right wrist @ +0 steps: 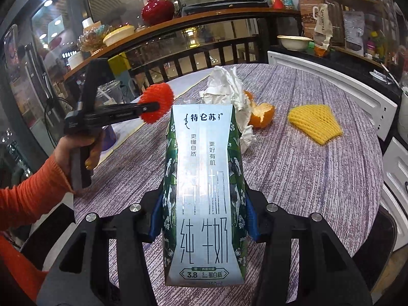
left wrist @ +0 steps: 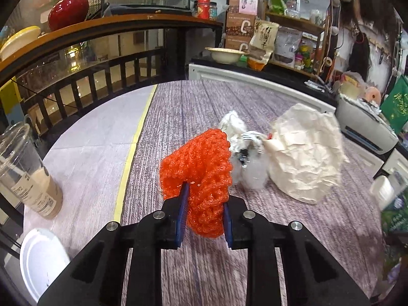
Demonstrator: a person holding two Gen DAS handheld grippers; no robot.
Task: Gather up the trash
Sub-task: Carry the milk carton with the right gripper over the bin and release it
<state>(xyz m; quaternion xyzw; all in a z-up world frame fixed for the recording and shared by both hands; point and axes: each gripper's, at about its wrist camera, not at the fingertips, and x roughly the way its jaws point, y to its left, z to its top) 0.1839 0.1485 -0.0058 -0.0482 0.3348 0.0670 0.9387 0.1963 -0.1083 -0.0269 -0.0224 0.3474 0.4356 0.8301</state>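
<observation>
My left gripper (left wrist: 204, 211) is shut on an orange-red foam fruit net (left wrist: 199, 168) and holds it above the table; it also shows in the right wrist view (right wrist: 156, 107), at the tip of the left gripper (right wrist: 153, 107). My right gripper (right wrist: 204, 216) is shut on a green and silver milk carton (right wrist: 204, 191), held upright above the table. On the table lie crumpled white paper (right wrist: 229, 86), orange peel (right wrist: 262, 113) and a yellow foam net (right wrist: 315, 122). In the left wrist view a crumpled beige paper bag (left wrist: 306, 153) and white wrappers (left wrist: 242, 137) lie ahead.
A round table with a purple-grey cloth (left wrist: 178, 107) holds a plastic cup of milk tea (left wrist: 28, 178) and a white lid (left wrist: 40, 260) at the left. A railing (left wrist: 102, 76), a shelf with a red vase (left wrist: 67, 5) and cluttered counters (left wrist: 280, 51) surround the table.
</observation>
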